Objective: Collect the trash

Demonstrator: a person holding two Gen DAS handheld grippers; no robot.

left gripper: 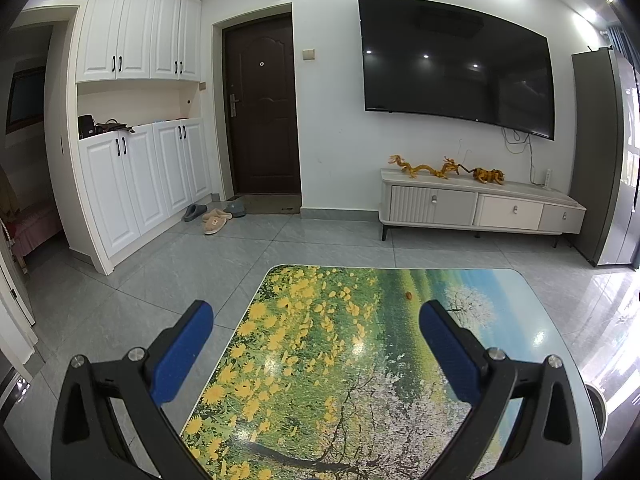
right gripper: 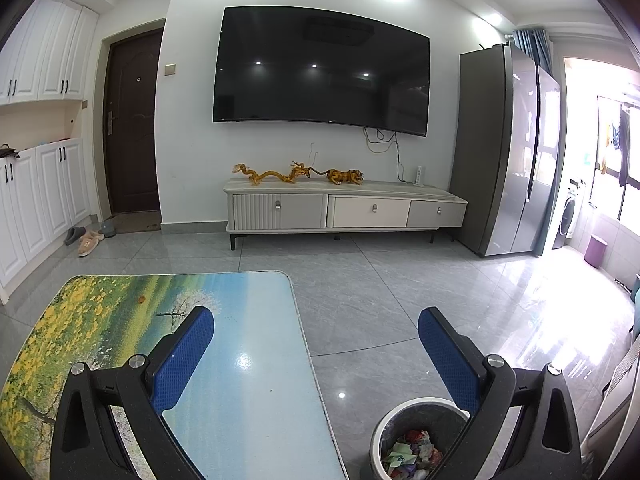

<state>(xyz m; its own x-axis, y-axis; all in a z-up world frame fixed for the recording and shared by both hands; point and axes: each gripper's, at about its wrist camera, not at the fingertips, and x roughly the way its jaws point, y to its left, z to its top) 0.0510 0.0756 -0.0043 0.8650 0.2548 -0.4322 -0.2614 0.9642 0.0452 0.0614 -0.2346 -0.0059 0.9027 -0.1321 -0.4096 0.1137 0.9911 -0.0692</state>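
Left gripper (left gripper: 316,320): blue-padded fingers spread wide apart, nothing between them; it hangs above the near part of the table.
Right gripper (right gripper: 316,326): fingers likewise splayed wide and empty, straddling the table's right edge, with the left finger over the tabletop and the right finger over the bin's rim.
Table (right gripper: 256,400): low, rounded corners, glossy printed top showing yellow flowers, a white blossoming tree and blue sky.
Scrap on the table (left gripper: 408,295): one small orange-brown bit lying alone toward the far end of the top, well apart from both grippers; too small to tell what it is. It shows in the right view too (right gripper: 141,299).
Trash bin (right gripper: 384,424): round, pale rim, dark inside, standing on the floor just beside the table's right edge, near corner.
Bin contents (right gripper: 412,454): crumpled paper and wrappers in green, red, white and purple, heaped in the bottom.
Bin from the left view (left gripper: 596,404): only a sliver of its rim shows past the right finger.
Floor (right gripper: 380,300): grey shiny tiles.
TV cabinet (right gripper: 344,212): against the far wall, three drawers all closed; golden dragon and tiger figures (right gripper: 296,174) stand on top.
Television (right gripper: 320,70): dark, wall-mounted above the cabinet.
Refrigerator (right gripper: 508,148): tall, grey, doors closed, right of the cabinet.
White cupboards (left gripper: 136,120): left wall, doors closed.
Slippers (left gripper: 214,216): on the floor by the brown door.
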